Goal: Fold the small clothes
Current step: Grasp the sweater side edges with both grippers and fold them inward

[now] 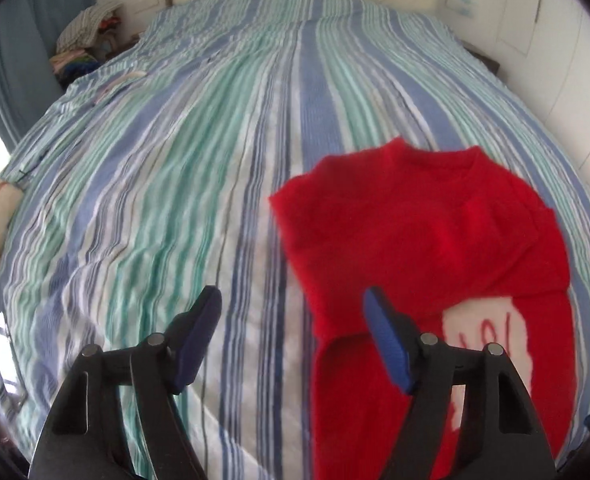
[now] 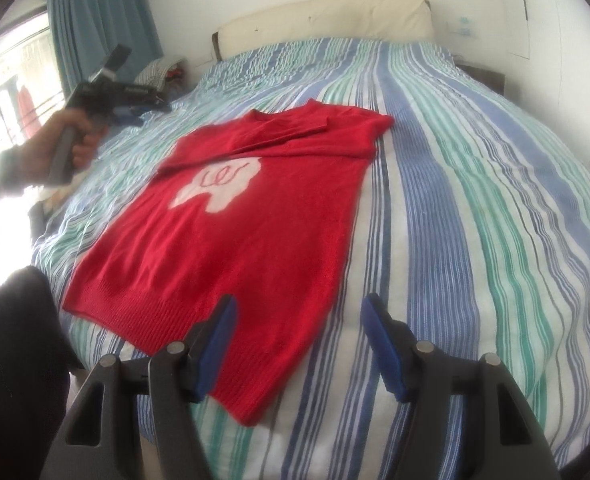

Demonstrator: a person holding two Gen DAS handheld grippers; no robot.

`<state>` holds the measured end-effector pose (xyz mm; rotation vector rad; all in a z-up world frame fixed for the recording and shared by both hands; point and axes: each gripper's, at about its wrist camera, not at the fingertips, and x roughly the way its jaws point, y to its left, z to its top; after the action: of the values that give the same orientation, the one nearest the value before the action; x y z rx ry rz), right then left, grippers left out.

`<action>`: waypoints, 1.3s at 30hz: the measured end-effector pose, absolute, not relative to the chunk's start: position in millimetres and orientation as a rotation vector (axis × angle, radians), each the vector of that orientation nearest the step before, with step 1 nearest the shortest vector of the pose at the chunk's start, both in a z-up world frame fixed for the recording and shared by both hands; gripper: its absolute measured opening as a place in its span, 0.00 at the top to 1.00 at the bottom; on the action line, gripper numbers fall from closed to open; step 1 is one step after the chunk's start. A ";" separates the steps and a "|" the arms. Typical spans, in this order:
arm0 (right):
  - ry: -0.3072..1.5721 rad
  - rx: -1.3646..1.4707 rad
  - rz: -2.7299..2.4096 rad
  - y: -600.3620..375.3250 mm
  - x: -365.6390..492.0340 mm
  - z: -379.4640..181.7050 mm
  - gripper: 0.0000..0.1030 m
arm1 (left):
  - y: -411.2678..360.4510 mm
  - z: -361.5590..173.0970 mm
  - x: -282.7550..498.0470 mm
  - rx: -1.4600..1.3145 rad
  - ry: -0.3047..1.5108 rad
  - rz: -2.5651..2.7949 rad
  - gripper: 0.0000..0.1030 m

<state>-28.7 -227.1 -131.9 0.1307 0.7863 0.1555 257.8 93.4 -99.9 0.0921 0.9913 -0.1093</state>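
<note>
A small red knit sweater (image 2: 231, 216) with a white patch on its chest lies flat on the striped bedspread (image 2: 475, 200), sleeves folded across the upper chest. It also shows in the left wrist view (image 1: 427, 248). My left gripper (image 1: 293, 304) is open and empty, above the sweater's left edge. In the right wrist view the left gripper (image 2: 107, 92) is held up in a hand, off to the sweater's left. My right gripper (image 2: 299, 312) is open and empty above the sweater's near right hem corner.
A cream headboard (image 2: 327, 20) stands at the bed's far end. A pile of clothes (image 1: 83, 40) sits beside the bed at the far left, near blue curtains (image 2: 99, 20). A small white object (image 1: 119, 82) lies on the bedspread's left side.
</note>
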 end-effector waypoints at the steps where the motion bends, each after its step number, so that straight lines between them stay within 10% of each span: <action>1: 0.790 0.133 0.161 -226.0 -27.3 -133.2 0.38 | 96.8 -109.0 253.0 0.106 1.005 -0.126 0.29; 8: 0.827 0.072 0.186 -210.3 -24.7 -142.0 0.38 | 63.2 -150.8 248.9 0.184 1.025 -0.191 0.27; 10: 0.828 0.053 0.183 -207.0 -26.0 -142.3 0.38 | 71.5 -157.1 259.9 0.105 0.995 -0.112 0.68; 12: 0.829 0.039 0.178 -206.1 -26.6 -141.0 0.38 | 94.3 -168.1 265.6 -0.085 1.006 -0.099 0.82; 26: 0.958 0.646 0.343 -257.2 218.5 -98.2 0.42 | 127.2 -194.1 247.3 -0.361 0.939 -0.177 0.82; 32: 1.075 0.882 0.181 -256.8 300.0 -172.8 0.64 | 128.6 -196.6 246.2 -0.370 0.926 -0.182 0.82; 34: 1.051 0.908 0.130 -257.0 303.9 -180.0 0.95 | 130.5 -197.4 246.2 -0.377 0.926 -0.185 0.82; 39: 0.941 0.886 0.117 -248.7 262.2 -144.0 0.96 | 133.5 -200.1 244.8 -0.394 0.920 -0.192 0.82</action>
<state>262.2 -248.7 -144.0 0.8863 0.9408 0.1174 244.8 133.5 -200.1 -0.3939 0.9204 -0.1917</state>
